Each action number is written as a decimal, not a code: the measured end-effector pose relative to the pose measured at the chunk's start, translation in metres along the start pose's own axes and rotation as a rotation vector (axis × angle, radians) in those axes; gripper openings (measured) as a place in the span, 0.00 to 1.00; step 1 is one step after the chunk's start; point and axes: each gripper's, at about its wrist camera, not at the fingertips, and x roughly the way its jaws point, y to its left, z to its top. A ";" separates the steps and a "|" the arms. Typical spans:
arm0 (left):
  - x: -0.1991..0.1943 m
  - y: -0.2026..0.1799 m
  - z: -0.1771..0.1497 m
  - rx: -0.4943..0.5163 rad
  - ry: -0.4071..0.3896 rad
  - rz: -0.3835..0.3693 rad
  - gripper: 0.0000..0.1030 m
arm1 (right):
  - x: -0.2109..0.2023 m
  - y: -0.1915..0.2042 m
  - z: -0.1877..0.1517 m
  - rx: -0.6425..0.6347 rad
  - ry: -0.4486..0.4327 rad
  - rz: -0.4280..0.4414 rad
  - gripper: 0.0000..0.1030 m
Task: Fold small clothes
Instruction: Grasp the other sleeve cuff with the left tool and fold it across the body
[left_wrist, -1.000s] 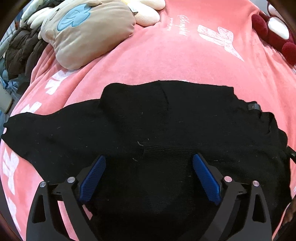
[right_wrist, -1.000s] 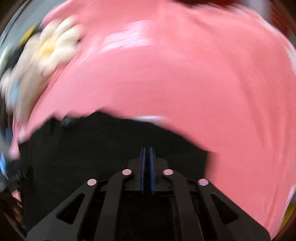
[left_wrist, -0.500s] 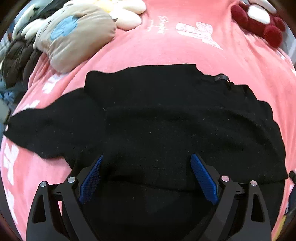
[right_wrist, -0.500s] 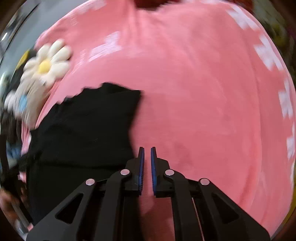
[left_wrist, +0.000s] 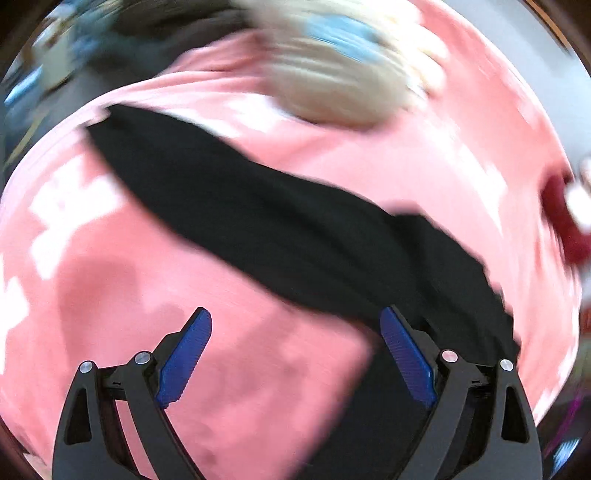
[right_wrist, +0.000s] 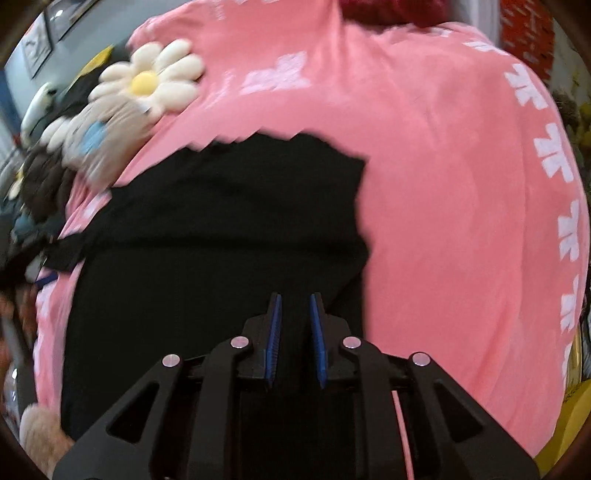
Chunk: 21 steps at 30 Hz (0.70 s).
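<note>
right gripper (right_wrist: 295, 314): blue pads a narrow gap apart and opening. black cloth fills the view behind and below the gap, but the pads do not look pressed on it; cannot tell if a fold lies between them, black on black hides it. gripper base cut off at the bottom edge.

left gripper (left_wrist: 295, 325): jaws spread wide, nothing pinched. left pad over bare pink cover, right pad at the edge of the black garment (left_wrist: 295, 221), contact unclear because of blur. whole left wrist view is motion-smeared.

the garment in the left wrist view runs as a long dark band from upper left down to lower right, passing behind the right finger and out of view under the gripper body. sleeve or body, cannot tell. in the right wrist view the black garment (right_wrist: 221, 229) lies flat on the pink blanket (right_wrist: 461, 221), a broad dark shape with a stepped right edge and a jagged, blurred top edge; its lower part is hidden under the gripper.

pink blanket (left_wrist: 110, 277) has white printed marks, unreadable. further out in the right wrist view: daisy cushion (right_wrist: 147, 79) upper left, beige plush with blue patch (right_wrist: 99, 136) just below it, blurred; dark clothes pile at the left rim hard to make out. left wrist view: the beige plush (left_wrist: 332, 85) is a smear at the top, a red and white plush (left_wrist: 565, 218) cut off at the right rim.
</note>
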 end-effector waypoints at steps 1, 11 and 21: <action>0.000 0.025 0.015 -0.070 -0.011 0.007 0.88 | -0.001 0.012 -0.010 -0.014 0.021 -0.008 0.16; 0.022 0.170 0.097 -0.515 -0.137 0.012 0.80 | -0.034 0.082 -0.082 -0.034 0.184 0.071 0.16; 0.014 0.151 0.112 -0.332 -0.136 -0.030 0.01 | -0.046 0.111 -0.086 -0.076 0.181 0.070 0.34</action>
